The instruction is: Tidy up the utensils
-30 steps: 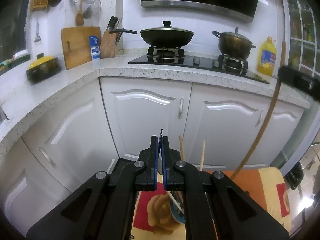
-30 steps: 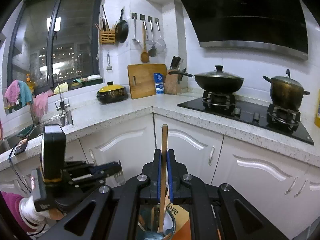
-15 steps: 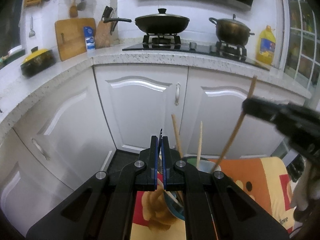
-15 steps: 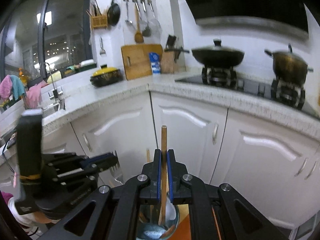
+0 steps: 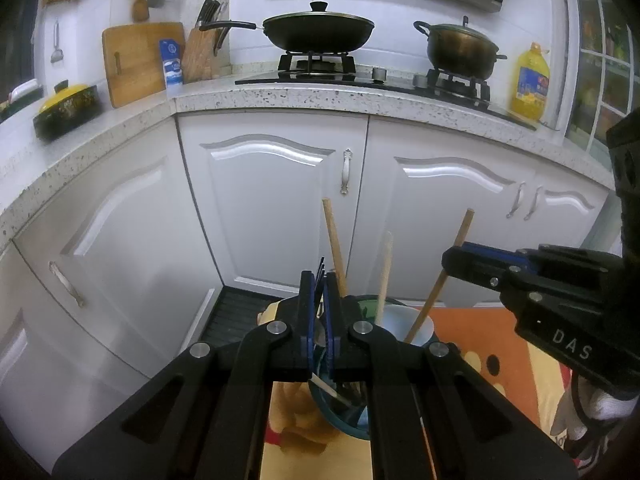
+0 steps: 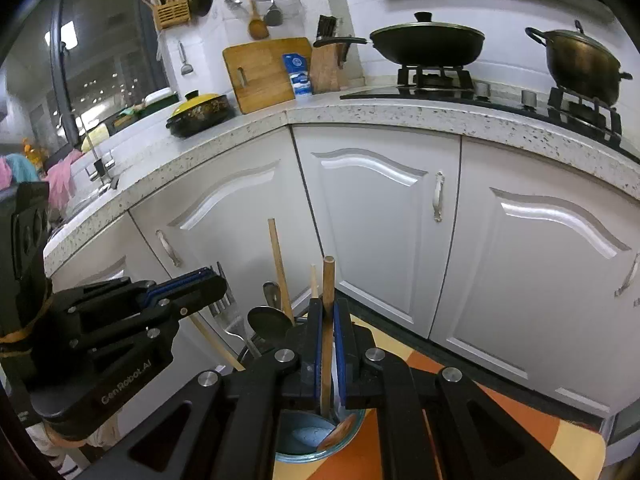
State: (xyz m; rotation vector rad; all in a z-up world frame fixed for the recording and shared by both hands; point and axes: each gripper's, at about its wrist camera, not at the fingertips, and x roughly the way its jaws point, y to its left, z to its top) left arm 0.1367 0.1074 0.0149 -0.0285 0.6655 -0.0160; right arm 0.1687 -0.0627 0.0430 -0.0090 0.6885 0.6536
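Before white kitchen cabinets (image 5: 264,200), we have lowered our right gripper (image 6: 328,344), pinching the wooden spoon (image 6: 328,320), into the holder (image 6: 320,444); our left gripper (image 5: 319,320) clamps a fork (image 6: 228,316).

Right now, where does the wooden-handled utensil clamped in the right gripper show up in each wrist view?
Left wrist view: the wooden-handled utensil slants at right of centre, from the right gripper down into the holder.
Right wrist view: it stands upright at bottom centre between the jaws, its spoon end in the holder.
Shared landmark: the black wok on the stove.
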